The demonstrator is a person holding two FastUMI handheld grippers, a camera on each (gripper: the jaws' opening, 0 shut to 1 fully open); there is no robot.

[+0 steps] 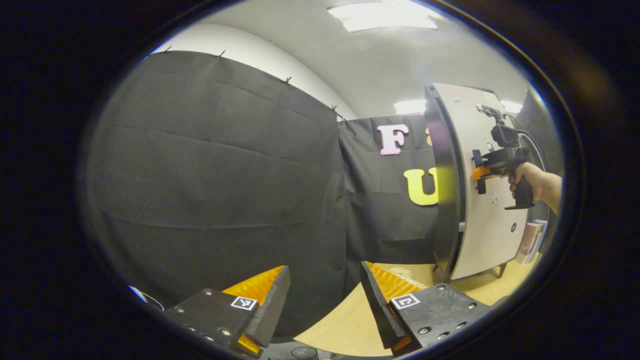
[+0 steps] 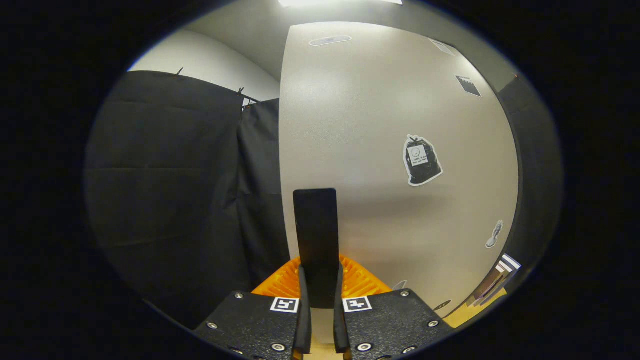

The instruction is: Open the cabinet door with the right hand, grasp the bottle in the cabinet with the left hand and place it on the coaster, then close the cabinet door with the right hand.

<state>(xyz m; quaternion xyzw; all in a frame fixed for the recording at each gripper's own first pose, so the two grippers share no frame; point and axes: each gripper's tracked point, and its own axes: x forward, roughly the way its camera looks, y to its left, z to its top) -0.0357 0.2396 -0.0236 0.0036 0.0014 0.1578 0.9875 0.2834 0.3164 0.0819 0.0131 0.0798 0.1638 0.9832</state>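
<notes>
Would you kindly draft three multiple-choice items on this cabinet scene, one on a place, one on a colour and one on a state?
1. Where on the cabinet door is the black handle?
A. near its left edge
B. at its centre
C. at its top right corner

2. What colour are the ribbed pads of the left gripper?
A. blue
B. orange
C. green

3. How do the left gripper's fingers stand?
A. spread apart, holding nothing
C. pressed on a bottle
B. closed on the handle

Answers:
1 A, the right gripper view puts the handle beside the door's left edge.
2 B, both pads show orange.
3 A, a wide bare gap lies between them, while the right gripper clamps the handle.
</notes>
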